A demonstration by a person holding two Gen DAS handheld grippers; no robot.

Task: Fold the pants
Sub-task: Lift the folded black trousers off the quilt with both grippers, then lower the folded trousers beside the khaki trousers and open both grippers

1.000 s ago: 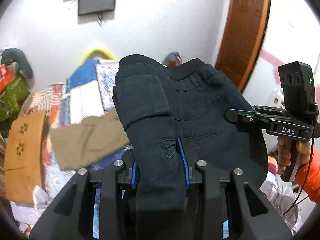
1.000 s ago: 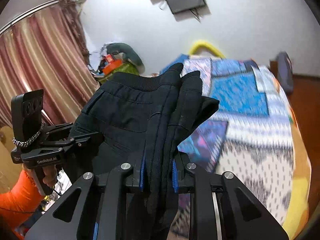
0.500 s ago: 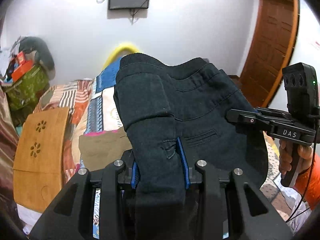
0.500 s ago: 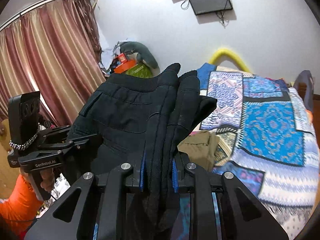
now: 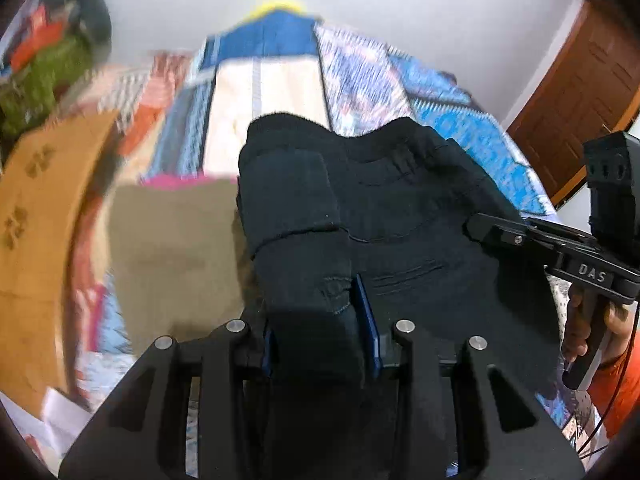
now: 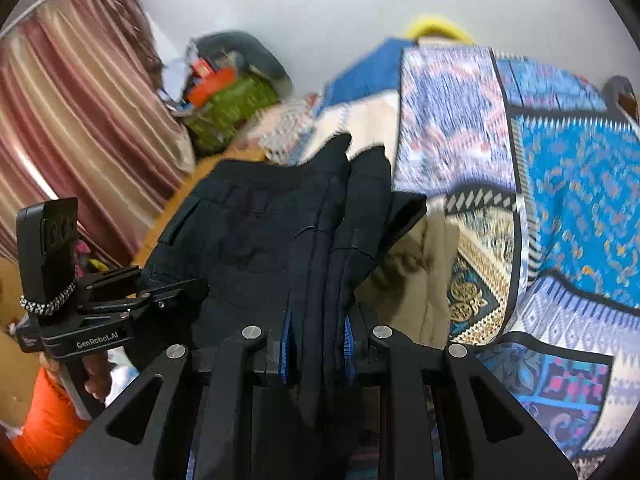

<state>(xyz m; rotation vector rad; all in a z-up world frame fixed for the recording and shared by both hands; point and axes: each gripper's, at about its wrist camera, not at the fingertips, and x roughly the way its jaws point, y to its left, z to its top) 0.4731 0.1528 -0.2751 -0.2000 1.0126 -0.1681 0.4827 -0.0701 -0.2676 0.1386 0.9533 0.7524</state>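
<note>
I have both grippers angled down over the bed (image 5: 448, 96): left gripper (image 5: 320, 344) and right gripper (image 6: 316, 344) each clenched on the folded black pants (image 5: 400, 208). Only the right view shows curtains (image 6: 80, 112).

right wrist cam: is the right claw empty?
No, the right claw is clamped on a thick folded bundle of the dark pants, with cloth filling the gap between its blue pads.

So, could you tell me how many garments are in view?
2: dark pants clamped in both grippers, and a khaki garment lying on the bed beneath. Others may be hidden.
</note>
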